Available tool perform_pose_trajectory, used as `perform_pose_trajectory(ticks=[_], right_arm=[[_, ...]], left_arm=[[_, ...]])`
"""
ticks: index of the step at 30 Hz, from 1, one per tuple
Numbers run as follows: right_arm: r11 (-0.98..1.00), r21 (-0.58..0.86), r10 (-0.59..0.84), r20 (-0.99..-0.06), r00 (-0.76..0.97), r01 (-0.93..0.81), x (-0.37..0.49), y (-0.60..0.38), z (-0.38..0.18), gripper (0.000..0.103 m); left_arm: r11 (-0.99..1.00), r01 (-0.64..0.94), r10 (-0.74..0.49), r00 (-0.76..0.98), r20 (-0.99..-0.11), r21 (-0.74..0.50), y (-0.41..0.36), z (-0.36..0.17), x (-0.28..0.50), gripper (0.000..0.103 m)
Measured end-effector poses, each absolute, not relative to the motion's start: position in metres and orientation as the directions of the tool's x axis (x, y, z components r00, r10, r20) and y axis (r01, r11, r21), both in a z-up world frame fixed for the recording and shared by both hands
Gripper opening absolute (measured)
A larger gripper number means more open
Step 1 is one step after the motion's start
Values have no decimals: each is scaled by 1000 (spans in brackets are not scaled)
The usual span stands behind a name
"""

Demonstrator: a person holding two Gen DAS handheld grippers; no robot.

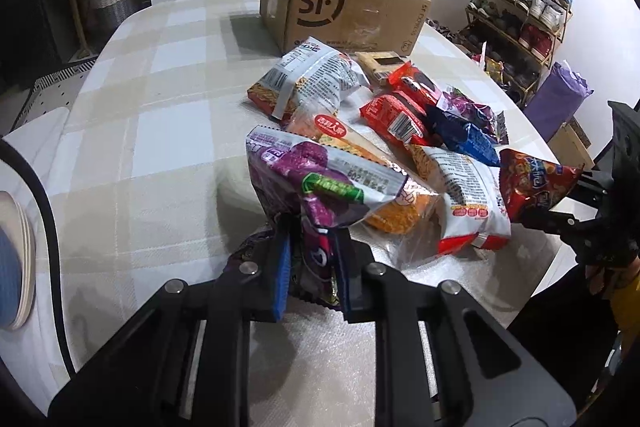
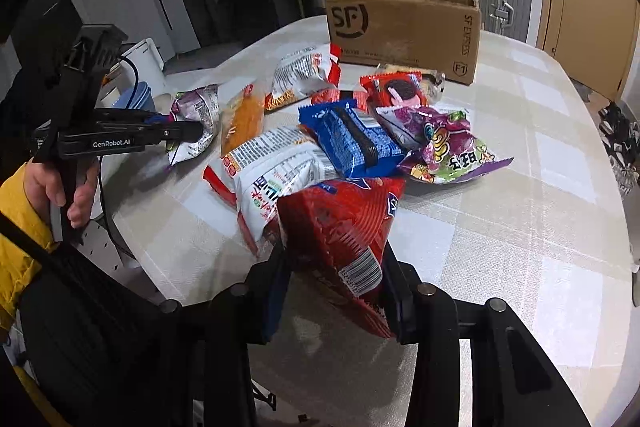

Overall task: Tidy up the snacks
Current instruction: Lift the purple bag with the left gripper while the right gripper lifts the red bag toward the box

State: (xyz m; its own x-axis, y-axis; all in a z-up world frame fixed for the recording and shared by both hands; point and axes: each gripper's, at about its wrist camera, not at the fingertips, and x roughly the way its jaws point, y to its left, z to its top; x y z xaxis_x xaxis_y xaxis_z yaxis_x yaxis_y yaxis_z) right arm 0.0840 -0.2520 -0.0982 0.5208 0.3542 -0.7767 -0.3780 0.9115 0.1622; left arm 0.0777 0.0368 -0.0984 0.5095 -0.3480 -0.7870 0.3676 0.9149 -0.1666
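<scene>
My left gripper is shut on a purple snack bag and holds it up at the near edge of the snack pile; it also shows at the left of the right wrist view, gripping the same bag. My right gripper is shut on a red snack bag; in the left wrist view it is at the far right with that bag. An open SF cardboard box stands at the table's far side, also seen in the right wrist view.
Several snack packs lie heaped on the checked tablecloth: white noodle bags, an orange bag, a blue cookie pack, a red cookie pack, a purple candy bag. A shoe rack stands beyond the table.
</scene>
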Motion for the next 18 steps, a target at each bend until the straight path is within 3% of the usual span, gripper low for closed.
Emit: perform_pose_trajectory(ticks=[18], right_arm=[[916, 239, 391, -705, 591, -321, 73, -272, -80, 41]], left_arm=[[922, 334, -360, 559, -747, -195, 48, -78, 61, 15]])
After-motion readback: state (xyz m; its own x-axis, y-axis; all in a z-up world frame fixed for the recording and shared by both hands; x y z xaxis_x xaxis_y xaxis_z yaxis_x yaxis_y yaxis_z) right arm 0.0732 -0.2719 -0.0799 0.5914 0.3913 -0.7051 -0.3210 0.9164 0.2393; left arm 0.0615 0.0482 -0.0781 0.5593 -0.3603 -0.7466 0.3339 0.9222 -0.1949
